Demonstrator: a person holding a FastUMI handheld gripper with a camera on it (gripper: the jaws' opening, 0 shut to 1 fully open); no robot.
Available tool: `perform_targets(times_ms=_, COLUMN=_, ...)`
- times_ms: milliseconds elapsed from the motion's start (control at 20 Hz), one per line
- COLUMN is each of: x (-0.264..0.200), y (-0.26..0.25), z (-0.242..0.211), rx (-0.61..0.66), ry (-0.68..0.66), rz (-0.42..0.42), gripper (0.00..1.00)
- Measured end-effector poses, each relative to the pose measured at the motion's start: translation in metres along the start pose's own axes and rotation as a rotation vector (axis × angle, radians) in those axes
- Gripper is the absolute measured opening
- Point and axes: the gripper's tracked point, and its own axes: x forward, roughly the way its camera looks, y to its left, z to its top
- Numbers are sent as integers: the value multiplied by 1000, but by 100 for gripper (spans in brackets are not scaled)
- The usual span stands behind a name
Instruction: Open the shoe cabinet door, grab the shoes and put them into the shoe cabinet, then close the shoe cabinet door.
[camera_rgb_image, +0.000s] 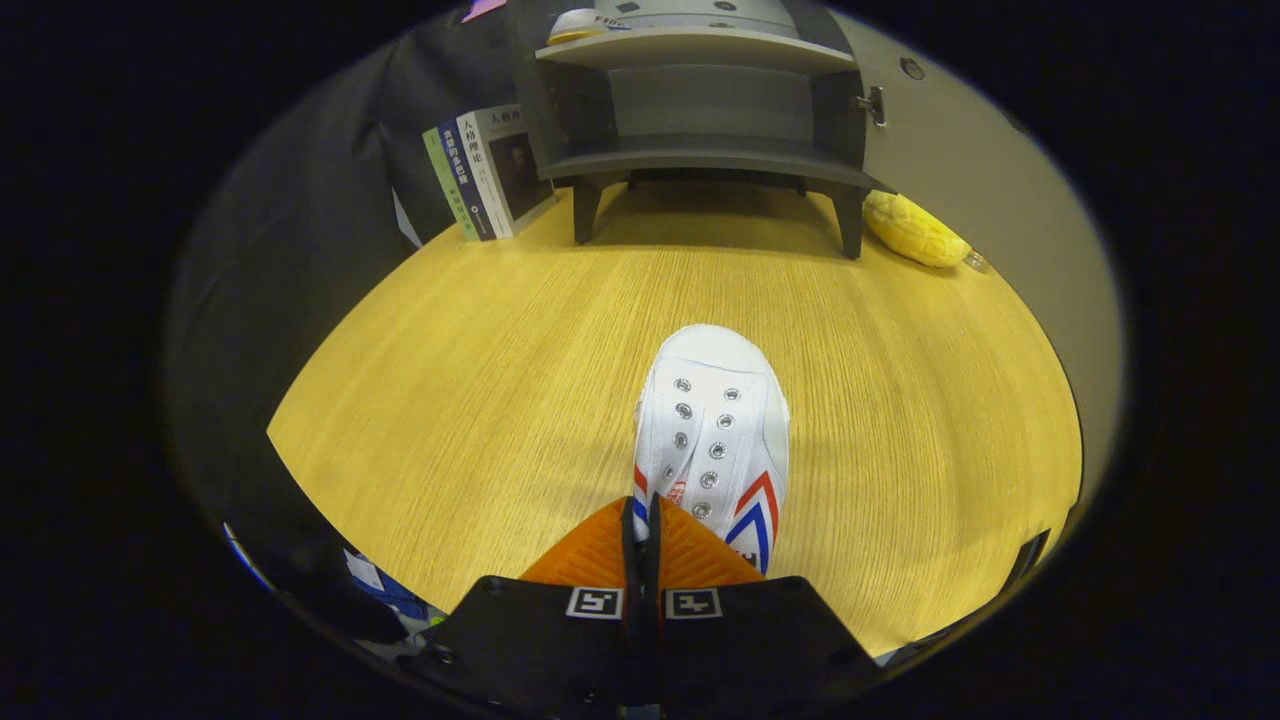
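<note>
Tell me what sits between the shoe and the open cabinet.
Nothing: in the gripper view only bare wooden tabletop lies between the white shoe and the shoe cabinet. The gripper has its jaws closed on the shoe's rear.

Hidden heel, cropped cabinet

The fingers are covering the shoe heel; whether they are gripping it is unclear; the cabinet top is running off upward.

bare tabletop between shoe and open cabinet, books left

White shoe (red-blue chevrons)
</note>
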Motion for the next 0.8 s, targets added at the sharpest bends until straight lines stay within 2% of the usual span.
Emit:
perform_targets(times_ms=300, x=-22, y=1, z=37, rx=106, ry=-78, rz=50, gripper=1)
perform_targets(times_ms=800, x=-69, y=29, z=146, rx=189, ry=-262, rz=160, gripper=1)
